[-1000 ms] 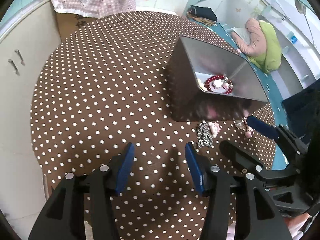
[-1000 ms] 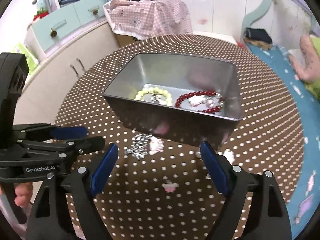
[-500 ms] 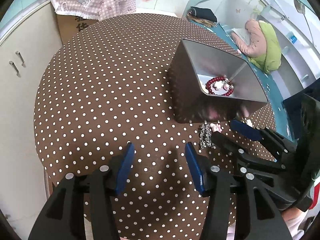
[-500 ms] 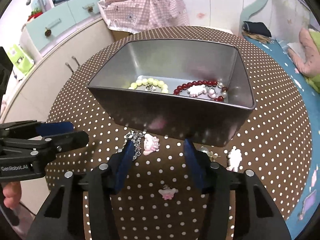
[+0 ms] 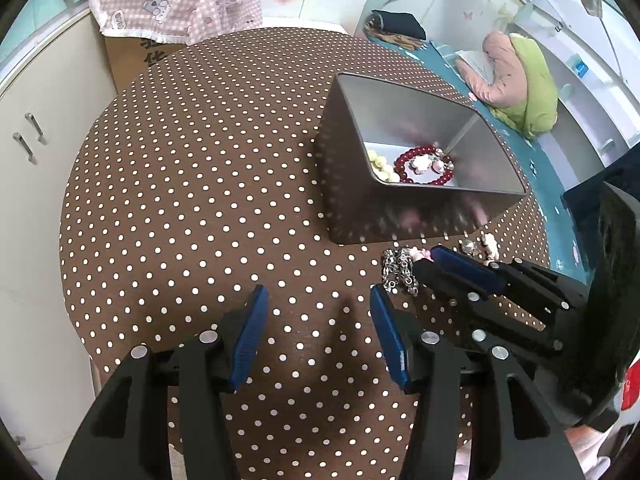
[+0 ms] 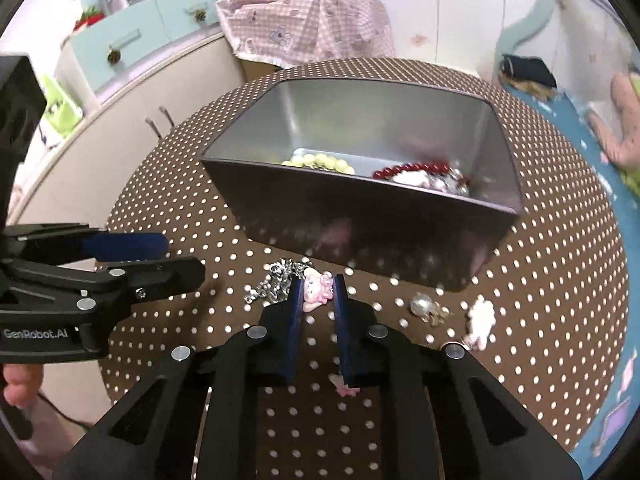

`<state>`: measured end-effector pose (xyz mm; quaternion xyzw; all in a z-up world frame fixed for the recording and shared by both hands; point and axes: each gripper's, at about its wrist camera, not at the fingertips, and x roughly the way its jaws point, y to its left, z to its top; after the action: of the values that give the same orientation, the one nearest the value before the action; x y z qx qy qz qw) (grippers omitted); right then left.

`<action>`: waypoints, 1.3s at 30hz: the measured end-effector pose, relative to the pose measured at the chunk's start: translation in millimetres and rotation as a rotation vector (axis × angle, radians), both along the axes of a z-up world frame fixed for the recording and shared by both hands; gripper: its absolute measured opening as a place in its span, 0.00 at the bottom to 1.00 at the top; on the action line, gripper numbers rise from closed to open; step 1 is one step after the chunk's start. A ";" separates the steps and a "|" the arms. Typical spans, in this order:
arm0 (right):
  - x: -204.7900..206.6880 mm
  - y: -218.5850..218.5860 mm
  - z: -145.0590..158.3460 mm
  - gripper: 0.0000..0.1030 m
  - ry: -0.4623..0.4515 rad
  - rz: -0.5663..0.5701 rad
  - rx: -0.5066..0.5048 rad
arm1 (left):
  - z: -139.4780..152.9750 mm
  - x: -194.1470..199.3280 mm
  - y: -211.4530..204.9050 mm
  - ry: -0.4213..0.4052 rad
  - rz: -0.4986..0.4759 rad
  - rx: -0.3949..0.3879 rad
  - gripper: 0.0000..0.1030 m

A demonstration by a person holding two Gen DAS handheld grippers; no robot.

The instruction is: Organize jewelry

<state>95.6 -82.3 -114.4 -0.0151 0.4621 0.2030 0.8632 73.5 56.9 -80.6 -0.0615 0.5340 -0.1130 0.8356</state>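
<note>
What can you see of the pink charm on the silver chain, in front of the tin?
The small pink-and-white figurine charm looks like glossy plastic or resin, cartoon-shaped. It lies on the brown polka-dot tablecloth, just before the grey metal tin's near wall, with a bunched silver link chain at its left, apparently attached. The right tool has just been closing, and its blue pads now pinch the charm from both sides. From the left wrist view it is mostly hidden.

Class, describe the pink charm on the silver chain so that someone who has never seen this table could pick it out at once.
Find the metal tin on the polka-dot table. On the cloth just before its near wall lies a silver chain, with the pink charm at its end. Unlike the loose pearl earring and white charm nearby, it sits between the right tongs, which have just been closing.
</note>
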 end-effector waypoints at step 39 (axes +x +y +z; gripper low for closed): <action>-18.5 -93.7 58.6 0.15 -0.165 -0.177 0.108 | 21.5 4.1 -67.3 -0.160 -0.032 0.082 0.04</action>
<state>77.1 -176.0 -55.8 0.0557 0.3774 0.1487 0.9123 77.6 -10.4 -59.0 -0.0096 0.4707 -0.1091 0.8754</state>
